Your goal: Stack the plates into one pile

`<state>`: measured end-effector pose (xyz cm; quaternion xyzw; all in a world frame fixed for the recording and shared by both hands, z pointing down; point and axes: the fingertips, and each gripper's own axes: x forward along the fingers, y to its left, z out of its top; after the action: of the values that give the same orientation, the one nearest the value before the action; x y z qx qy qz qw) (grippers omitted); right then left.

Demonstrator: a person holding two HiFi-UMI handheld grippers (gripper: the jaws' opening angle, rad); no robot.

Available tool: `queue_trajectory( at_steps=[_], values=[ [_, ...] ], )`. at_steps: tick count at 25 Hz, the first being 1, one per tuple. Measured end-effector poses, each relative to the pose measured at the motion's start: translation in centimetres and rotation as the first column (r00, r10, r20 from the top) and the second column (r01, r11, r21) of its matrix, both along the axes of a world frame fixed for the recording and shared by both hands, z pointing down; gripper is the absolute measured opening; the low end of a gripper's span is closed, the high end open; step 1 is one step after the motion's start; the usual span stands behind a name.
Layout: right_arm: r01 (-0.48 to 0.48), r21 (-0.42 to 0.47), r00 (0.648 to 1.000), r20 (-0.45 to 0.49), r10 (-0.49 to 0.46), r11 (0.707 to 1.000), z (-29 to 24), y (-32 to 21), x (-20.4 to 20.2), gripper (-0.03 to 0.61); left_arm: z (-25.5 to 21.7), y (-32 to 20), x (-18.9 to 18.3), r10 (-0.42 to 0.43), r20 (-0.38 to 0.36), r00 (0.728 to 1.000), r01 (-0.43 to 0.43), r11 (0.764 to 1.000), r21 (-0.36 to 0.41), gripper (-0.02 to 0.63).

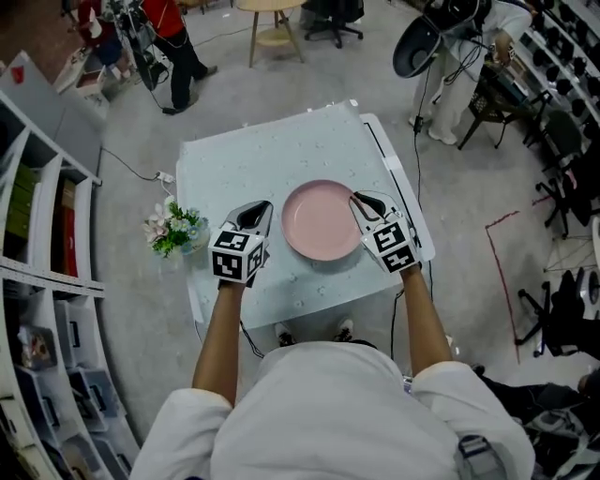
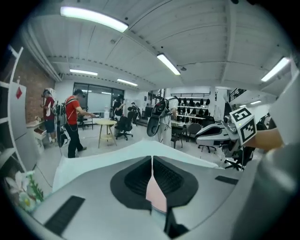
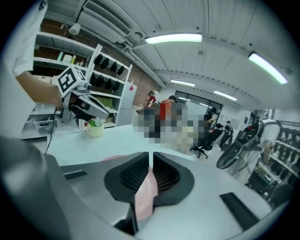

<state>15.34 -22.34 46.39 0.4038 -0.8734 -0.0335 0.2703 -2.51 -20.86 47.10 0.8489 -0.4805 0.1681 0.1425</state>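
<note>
A pink plate pile (image 1: pixel 322 220) lies on the pale table (image 1: pixel 281 155), right of its middle. My left gripper (image 1: pixel 255 214) hovers just left of the plate, apart from its rim, jaws shut and empty. My right gripper (image 1: pixel 361 200) hangs over the plate's right rim, jaws together with nothing between them. In the left gripper view the shut jaws (image 2: pixel 152 157) let a strip of the pink plate (image 2: pixel 157 194) show through the slot below them. In the right gripper view the jaws (image 3: pixel 150 154) are likewise shut, above the pink plate (image 3: pixel 145 197).
A small pot of flowers (image 1: pixel 172 230) stands at the table's left edge, close to my left gripper. Shelving (image 1: pixel 37 216) lines the left wall. A round stool (image 1: pixel 272 28), office chairs and people stand on the floor beyond the table.
</note>
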Motion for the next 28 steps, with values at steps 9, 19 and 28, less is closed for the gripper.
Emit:
queue_trajectory(
  at_steps=[9,19,28],
  values=[
    [-0.185,0.077,0.97,0.174,0.17,0.98,-9.2,-1.7,4.0,0.012,-9.4,-2.5,0.6,-0.011,0.035,0.999,0.003,0.975,0.222,0.026],
    [-0.122,0.243,0.982,0.172,0.081,0.962,-19.0,0.8,2.2,0.012,-19.6,-0.5,2.0,0.028,0.009,1.0,-0.029,0.899,0.436,0.026],
    [-0.073,0.272,0.987,0.157,0.03,0.959,-20.9,2.1,0.4,0.012,-22.3,0.9,2.2,0.048,0.021,0.999,-0.053,0.872,0.486,0.026]
  ],
)
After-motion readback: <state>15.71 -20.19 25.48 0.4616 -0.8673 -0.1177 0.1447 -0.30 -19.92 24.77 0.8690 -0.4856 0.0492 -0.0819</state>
